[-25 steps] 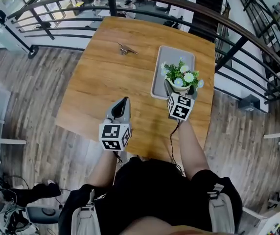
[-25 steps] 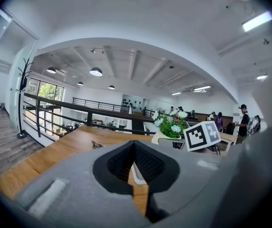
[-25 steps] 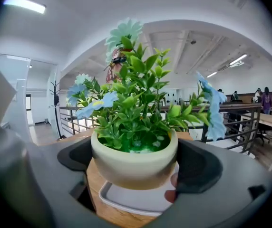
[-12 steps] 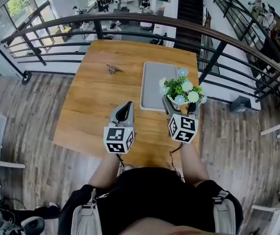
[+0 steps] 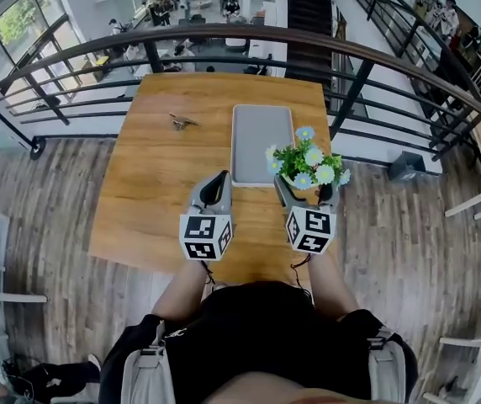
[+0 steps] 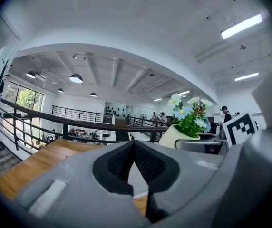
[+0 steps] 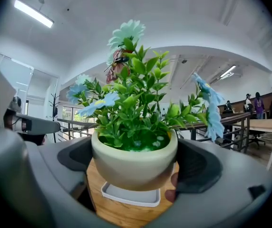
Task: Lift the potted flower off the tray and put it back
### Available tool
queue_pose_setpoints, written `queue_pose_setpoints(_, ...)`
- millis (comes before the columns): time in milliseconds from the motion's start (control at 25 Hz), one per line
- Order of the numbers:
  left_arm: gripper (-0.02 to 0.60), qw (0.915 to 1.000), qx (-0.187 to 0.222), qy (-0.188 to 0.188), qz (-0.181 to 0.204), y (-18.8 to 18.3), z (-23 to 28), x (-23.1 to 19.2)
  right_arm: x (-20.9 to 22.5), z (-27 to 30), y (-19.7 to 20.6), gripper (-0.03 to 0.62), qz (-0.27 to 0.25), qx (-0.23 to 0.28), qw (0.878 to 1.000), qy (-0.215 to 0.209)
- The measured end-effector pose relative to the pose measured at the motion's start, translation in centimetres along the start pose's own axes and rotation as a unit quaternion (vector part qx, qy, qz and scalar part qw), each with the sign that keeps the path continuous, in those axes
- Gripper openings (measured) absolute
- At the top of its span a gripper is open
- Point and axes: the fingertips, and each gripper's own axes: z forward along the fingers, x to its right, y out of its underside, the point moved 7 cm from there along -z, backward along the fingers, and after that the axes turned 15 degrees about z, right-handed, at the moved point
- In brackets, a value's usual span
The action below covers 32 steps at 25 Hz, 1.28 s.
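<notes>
The potted flower [image 5: 306, 168], a cream pot with green leaves and pale blue blooms, hangs in the air with my right gripper [image 5: 303, 194] shut on its pot [image 7: 135, 163]. It is off the grey tray [image 5: 261, 143], nearer me and to the tray's right. In the right gripper view the tray [image 7: 130, 196] shows small and far below the pot. My left gripper [image 5: 213, 194] is raised beside it on the left, jaws shut and holding nothing. In the left gripper view the potted flower [image 6: 186, 122] appears at the right.
A small metal clip-like object [image 5: 178, 122] lies on the wooden table [image 5: 165, 175] left of the tray. A dark curved railing [image 5: 224, 36] runs behind the table, with a lower floor and people beyond it.
My right gripper has lifted the potted flower up off the tray and drawn it toward me; the tray now lies bare. The left gripper has risen a little.
</notes>
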Motion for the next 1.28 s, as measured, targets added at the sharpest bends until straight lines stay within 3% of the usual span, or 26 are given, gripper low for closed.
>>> queue_pose_setpoints(520, 0.012, 0.9997, -0.013, -0.019, 0.005, 0.0, -1.0, 0.6, 1.1, 2.1, -0.3, 0.531, -0.002, 0.002, 1.0, -0.012)
queue_pose_setpoints(1000, 0.012, 0.994, -0.077, -0.077, 0.003, 2.7, -2.3, 0.0, 1.8, 12.1, 4.0, 0.52, -0.011, -0.041, 0.999, -0.032)
queue_pose_setpoints(1280, 0.012, 0.9872, -0.119, -0.106, -0.005, 5.4, -1.8, -0.6, 3.3, 17.3, 8.8, 0.515, -0.005, -0.081, 0.996, -0.032)
